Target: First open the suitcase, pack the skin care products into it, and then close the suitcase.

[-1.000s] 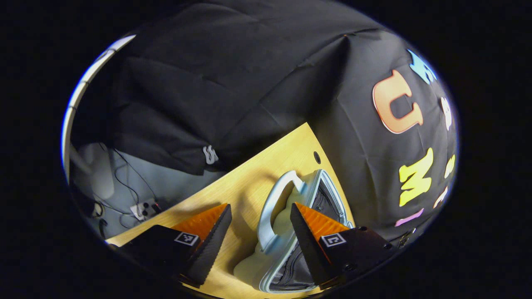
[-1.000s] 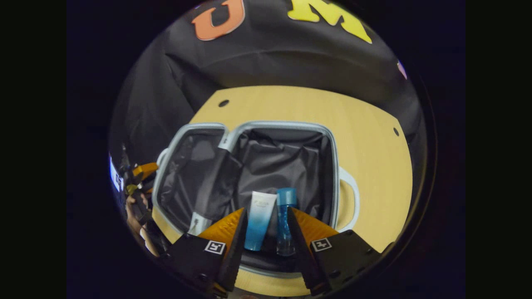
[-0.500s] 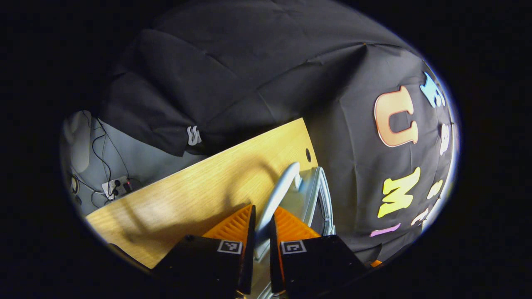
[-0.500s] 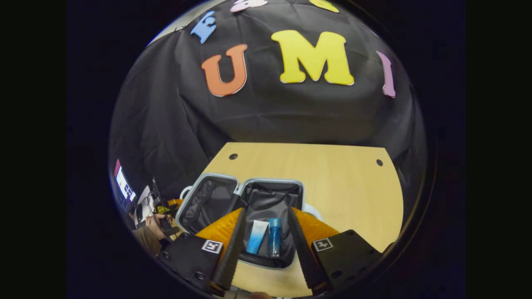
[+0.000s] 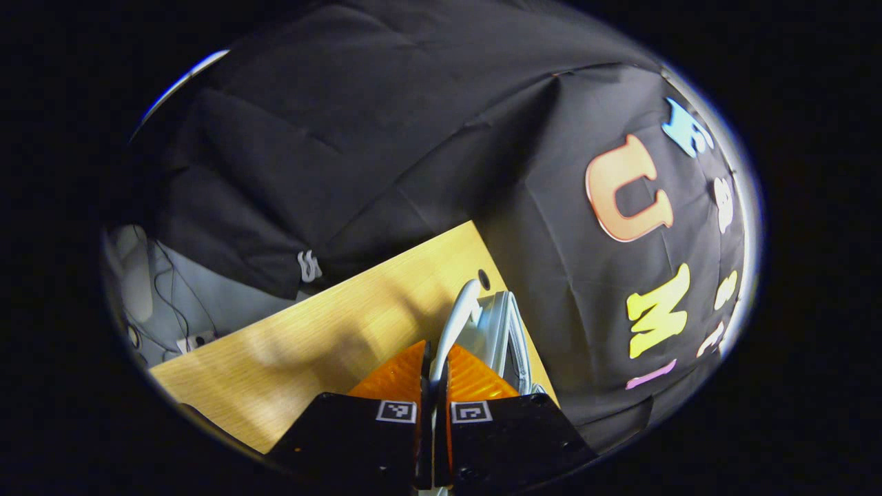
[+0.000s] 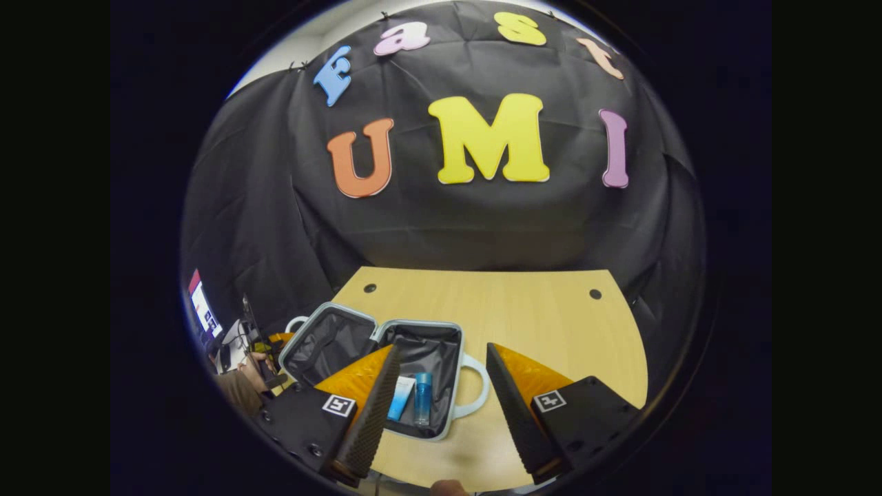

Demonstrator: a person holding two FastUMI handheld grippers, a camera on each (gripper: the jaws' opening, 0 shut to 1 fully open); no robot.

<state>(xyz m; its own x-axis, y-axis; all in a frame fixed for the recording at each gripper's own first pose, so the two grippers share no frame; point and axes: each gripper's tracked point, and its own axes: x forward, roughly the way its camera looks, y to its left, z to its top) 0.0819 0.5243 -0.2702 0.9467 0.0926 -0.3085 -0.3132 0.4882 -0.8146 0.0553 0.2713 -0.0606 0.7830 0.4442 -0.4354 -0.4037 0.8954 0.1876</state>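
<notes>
Pinched on the lid handle (image 5: 460, 318) at twelve o'clock, your left gripper (image 5: 434, 386) should swing the suitcase (image 6: 375, 358) lid over the tube (image 6: 400, 398) and bottle (image 6: 422, 398) slowly, right gripper (image 6: 435, 403) spread clear.

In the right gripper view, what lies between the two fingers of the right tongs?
The right tongs stand open. Between the fingers, that view shows the open suitcase with a tube and a blue bottle inside, plus bare table.
</notes>
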